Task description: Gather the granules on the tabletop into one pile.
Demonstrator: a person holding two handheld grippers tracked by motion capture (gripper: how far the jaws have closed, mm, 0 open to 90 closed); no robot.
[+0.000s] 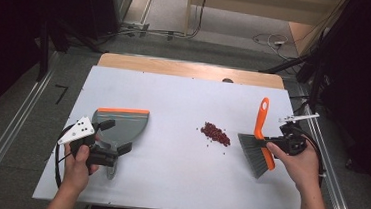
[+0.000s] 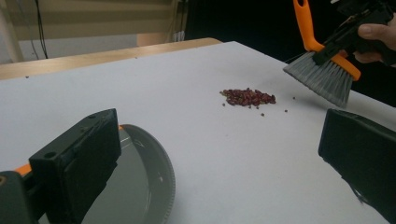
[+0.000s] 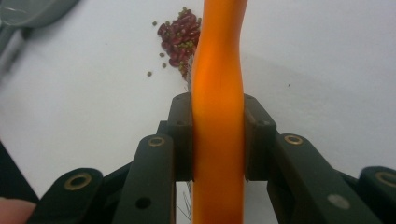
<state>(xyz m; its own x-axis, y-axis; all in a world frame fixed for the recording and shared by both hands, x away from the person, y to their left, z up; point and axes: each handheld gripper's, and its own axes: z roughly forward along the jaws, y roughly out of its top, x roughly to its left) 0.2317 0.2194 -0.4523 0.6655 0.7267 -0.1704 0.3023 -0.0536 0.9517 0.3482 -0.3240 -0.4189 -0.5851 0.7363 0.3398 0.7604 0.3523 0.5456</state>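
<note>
The right gripper [image 3: 218, 140] is squeezing its two black fingers [image 3: 180, 135] tight on the orange handle of the brush [image 1: 259, 140]. The handle is sitting right in the middle between them. The brush is hanging just above the counter [image 1: 167, 183], with its grey bristles pointing toward the beans. A hand [image 1: 301, 166] is holding this gripper from behind.

The left gripper [image 1: 113, 136] is keeping its fingers [image 2: 77, 172] wide apart. They are not holding anything. The grey dustpan [image 1: 121, 124] is lying flat on the counter right under them, and its orange edge is facing away from the person. The other hand [image 1: 78, 164] is holding this gripper.

The little pile of red beans [image 1: 215, 133] is sitting on the white counter between the dustpan and the brush. It is closer to the brush. A few stray beans are lying just beside the pile.

The beans look small, hard and round, so I think they are going to roll and scatter if the brush hits them fast. Slow, soft sweeps look best. The bristles look soft and bendy, and the handle looks stiff and a bit smooth, so holding it in the middle seems good. The dustpan looks light and could slide away. Its thin handle near the person looks like the best place to grab it.
</note>
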